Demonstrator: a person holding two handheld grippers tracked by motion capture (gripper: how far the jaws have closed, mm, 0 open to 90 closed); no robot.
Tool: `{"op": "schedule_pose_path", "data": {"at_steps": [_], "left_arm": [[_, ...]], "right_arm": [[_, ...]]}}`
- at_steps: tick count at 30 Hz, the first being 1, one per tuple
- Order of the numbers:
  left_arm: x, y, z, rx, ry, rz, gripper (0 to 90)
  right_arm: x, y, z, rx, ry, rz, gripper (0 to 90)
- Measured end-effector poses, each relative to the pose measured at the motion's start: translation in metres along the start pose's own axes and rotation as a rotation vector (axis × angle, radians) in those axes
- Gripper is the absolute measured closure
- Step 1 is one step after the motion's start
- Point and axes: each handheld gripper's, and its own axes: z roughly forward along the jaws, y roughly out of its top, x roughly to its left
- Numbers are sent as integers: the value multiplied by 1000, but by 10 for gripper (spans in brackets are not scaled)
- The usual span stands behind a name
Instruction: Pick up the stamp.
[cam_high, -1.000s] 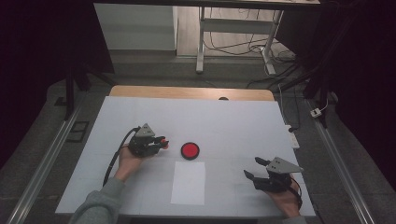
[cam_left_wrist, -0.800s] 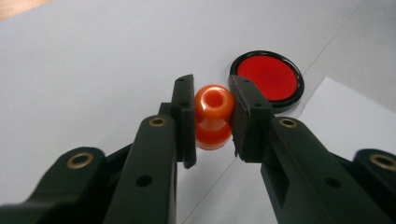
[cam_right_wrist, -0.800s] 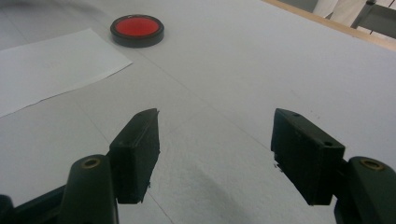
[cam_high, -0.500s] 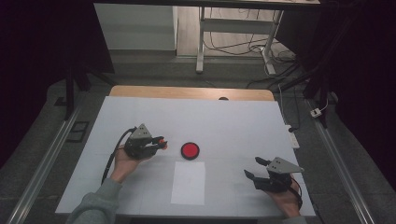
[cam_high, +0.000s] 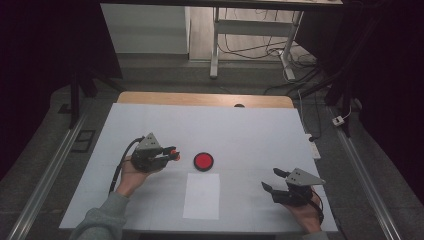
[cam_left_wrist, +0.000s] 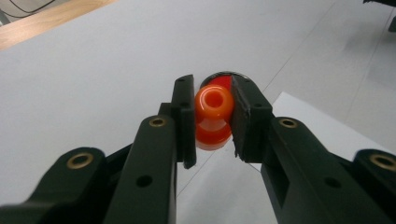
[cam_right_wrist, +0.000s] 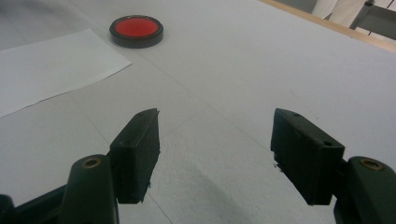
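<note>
Left hand-held gripper (cam_left_wrist: 212, 119) shifted left, orange piece's (cam_left_wrist: 214, 116) hole facing camera.

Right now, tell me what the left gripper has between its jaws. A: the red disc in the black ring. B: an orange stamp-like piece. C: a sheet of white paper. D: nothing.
B: in the left gripper view the left gripper has its jaws closed on the orange stamp-like piece, while the red disc and white paper lie on the table.

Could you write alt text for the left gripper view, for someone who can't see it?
Two black tongs clamp a glossy orange bead-like piece above a white table. A red disc peeks out behind it.
</note>
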Motion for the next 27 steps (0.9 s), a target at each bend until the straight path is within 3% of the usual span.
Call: {"op": "schedule_pose_path", "data": {"at_steps": [9,15,27], "left_arm": [[-4,1,-5,-3,-8,10,723],[-8,2,-9,-15,-37,0,723],[-20,6,-11,-29,-72,22,723]], "right_arm": [[0,0,0,3,-1,-2,324],[0,0,-1,2,-4,-4,324],[1,1,-1,-2,-1,-8,324]]}}
